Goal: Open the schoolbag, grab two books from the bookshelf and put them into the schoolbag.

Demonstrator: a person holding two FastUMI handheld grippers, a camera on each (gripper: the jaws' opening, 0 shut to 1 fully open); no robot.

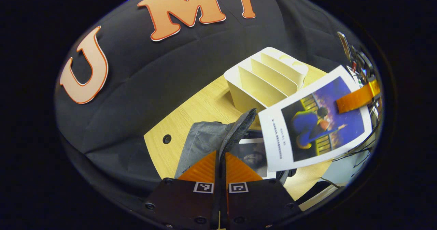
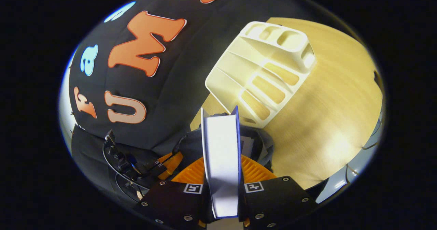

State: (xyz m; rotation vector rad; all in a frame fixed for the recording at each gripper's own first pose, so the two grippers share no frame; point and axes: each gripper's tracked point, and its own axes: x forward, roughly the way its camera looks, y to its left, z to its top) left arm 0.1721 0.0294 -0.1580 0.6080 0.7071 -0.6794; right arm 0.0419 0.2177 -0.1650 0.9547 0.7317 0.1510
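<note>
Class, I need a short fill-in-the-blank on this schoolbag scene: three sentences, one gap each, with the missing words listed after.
1. The right claw is shut on a ____.
2. The left claw pinches the edge of the grey ____.
3. The cream bookshelf stands on a ____ table.

Missing words: book; schoolbag; wooden

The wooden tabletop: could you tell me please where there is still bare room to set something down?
In the right gripper view, the light wooden tabletop lies bare right of the cream slotted bookshelf. In the left gripper view, a bare strip runs by the round cable hole, between the black cloth and the grey fabric schoolbag. It is crowded around the schoolbag mouth, where the blue-covered book hangs.
</note>
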